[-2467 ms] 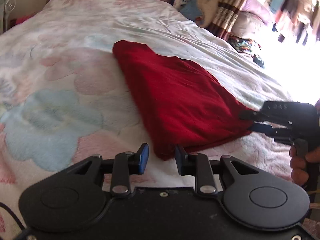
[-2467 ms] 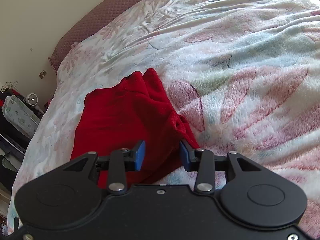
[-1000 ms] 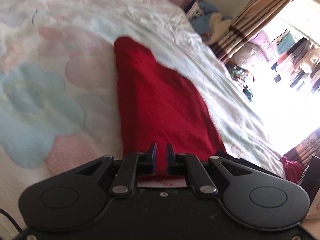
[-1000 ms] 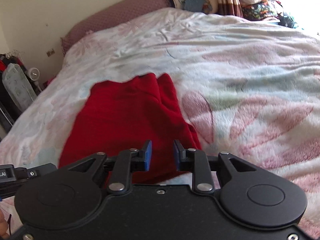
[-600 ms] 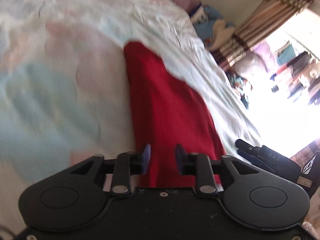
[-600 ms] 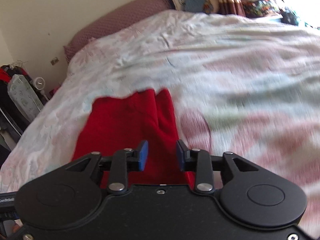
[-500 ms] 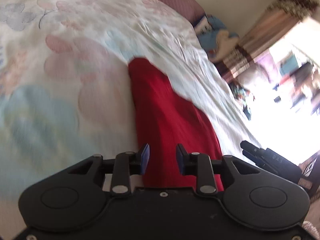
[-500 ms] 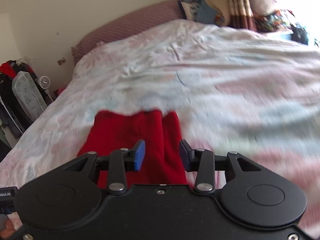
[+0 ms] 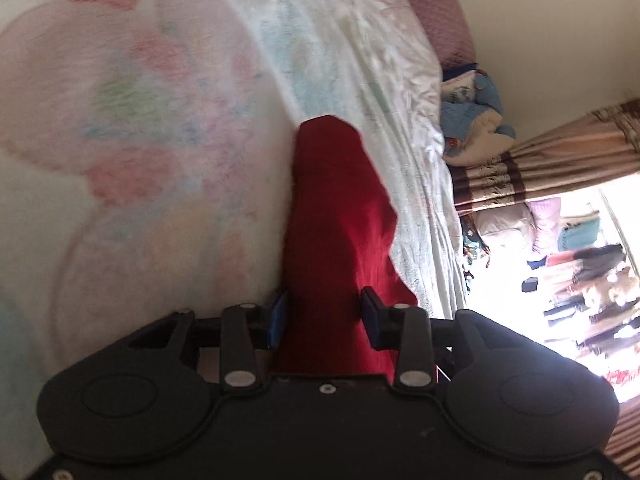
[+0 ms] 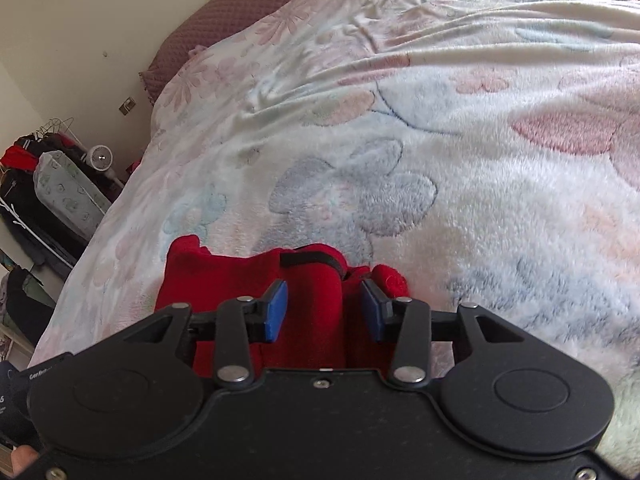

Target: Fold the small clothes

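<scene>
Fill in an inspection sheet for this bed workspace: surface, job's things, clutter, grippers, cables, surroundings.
Surface: floral fleece blanket covering the bed, wrinkled.
Job's things: one red garment lying on the blanket, bunched at its near end in the right wrist view.
Clutter: nothing seen on the blanket besides the garment.
Grippers: left gripper jaws open, red cloth between them; right gripper jaws open, over the garment's near end.
Cables: nothing seen.
Surroundings: striped curtain by a bright window; blue soft toy at the bed's far end; small white fan beside the bed.
</scene>
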Available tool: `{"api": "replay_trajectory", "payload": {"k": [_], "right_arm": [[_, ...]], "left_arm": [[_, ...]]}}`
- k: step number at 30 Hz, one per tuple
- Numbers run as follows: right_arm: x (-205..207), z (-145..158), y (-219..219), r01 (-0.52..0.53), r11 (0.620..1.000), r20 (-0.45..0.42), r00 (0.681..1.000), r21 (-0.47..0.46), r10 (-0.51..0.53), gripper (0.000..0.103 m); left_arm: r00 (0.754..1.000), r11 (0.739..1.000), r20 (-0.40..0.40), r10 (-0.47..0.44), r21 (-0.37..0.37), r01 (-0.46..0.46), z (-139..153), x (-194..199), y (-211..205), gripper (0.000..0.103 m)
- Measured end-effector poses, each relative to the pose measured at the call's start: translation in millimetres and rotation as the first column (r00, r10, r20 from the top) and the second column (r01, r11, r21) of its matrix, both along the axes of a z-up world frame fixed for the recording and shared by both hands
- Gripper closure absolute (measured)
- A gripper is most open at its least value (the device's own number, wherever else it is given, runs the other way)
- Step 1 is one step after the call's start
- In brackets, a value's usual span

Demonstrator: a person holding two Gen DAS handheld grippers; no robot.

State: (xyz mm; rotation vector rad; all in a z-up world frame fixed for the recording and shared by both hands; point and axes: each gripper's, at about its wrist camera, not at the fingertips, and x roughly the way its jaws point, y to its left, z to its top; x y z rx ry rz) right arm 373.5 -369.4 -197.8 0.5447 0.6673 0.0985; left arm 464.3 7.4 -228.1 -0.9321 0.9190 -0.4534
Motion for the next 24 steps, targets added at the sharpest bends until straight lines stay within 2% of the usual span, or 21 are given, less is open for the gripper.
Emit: {"api": "replay_trajectory", "payload": {"k": [2,6,7,8,10,12,14,15,17,18,19,20,22,24], "right_arm": [[-0.4,1.6,-3.1,-0.007,1.000,0.008,1.000,0.006,0.007,0.062],[1.4,3.7,-5.9,-0.018,1.000,0.016,1.000,0.013,0.017,0.063],[1.7,4.1,-5.7,-0.020,1.000,0.020,1.000,0.009,0.020,0.074],[3.3,4.7,-5.5,-0.022,1.000,0.023,0.999,-0.002,0.022,0.095],[-0.4,9.7,-5.1,-0.017,1.000,0.053,0.998,-0.009,0.017,0.096],[-10.9,21.1,-4.6,-0.006,1.000,0.116,0.993,-0.019,0.008,0.097],[-17.3,26.6,-7.4,0.018,0.999,0.139,0.990,-0.031,-0.013,0.098],[-16.2,23.9,-9.4,0.019,0.999,0.127,0.992,-0.034,-0.014,0.098],[-8.2,7.8,-13.0,0.026,0.999,0.074,0.997,-0.036,-0.023,0.098],[-3.1,-3.1,-14.0,0.027,0.999,0.044,0.999,-0.040,-0.025,0.098],[0.8,-12.7,-14.8,0.029,0.999,0.027,0.999,-0.043,-0.028,0.099],[3.0,-18.3,-15.8,0.029,0.999,0.016,0.999,-0.038,-0.028,0.099],[1.6,-16.2,-17.7,0.044,0.999,0.020,0.999,-0.028,-0.043,0.098],[-3.9,-6.4,-15.8,0.047,0.998,0.028,0.999,-0.048,-0.046,0.092]], "left_arm": [[1.000,1.000,0.028,-0.013,0.002,0.013,1.3,2.8,-3.1,0.069],[1.000,1.000,0.015,-0.013,-0.018,0.013,-2.7,12.5,-3.0,0.070],[1.000,1.000,0.013,-0.010,-0.019,0.010,-3.4,13.0,-2.1,0.070],[1.000,1.000,0.021,-0.007,-0.019,0.008,-2.9,14.8,-2.6,0.076],[0.998,1.000,0.063,-0.004,0.004,0.004,5.3,15.6,-4.6,0.092],[0.991,1.000,0.135,-0.007,-0.009,0.008,15.6,9.2,-4.5,0.092],[0.982,0.999,0.186,-0.033,0.041,0.026,21.4,7.9,-10.4,0.092],[0.982,0.997,0.181,-0.045,0.071,0.033,19.8,9.8,-13.9,0.092],[0.990,0.991,0.133,-0.052,0.132,0.035,7.5,18.1,-19.9,0.087],[0.991,0.987,0.124,-0.054,0.159,0.034,1.0,20.7,-21.6,0.085],[0.991,0.984,0.121,-0.055,0.177,0.033,-5.1,23.2,-23.5,0.078],[0.990,0.982,0.125,-0.061,0.185,0.037,-9.0,24.0,-24.2,0.077],[0.988,0.977,0.127,-0.084,0.203,0.056,-5.5,22.3,-25.7,0.075],[0.988,0.973,0.109,-0.107,0.217,0.082,3.1,19.8,-26.5,0.068]]}}
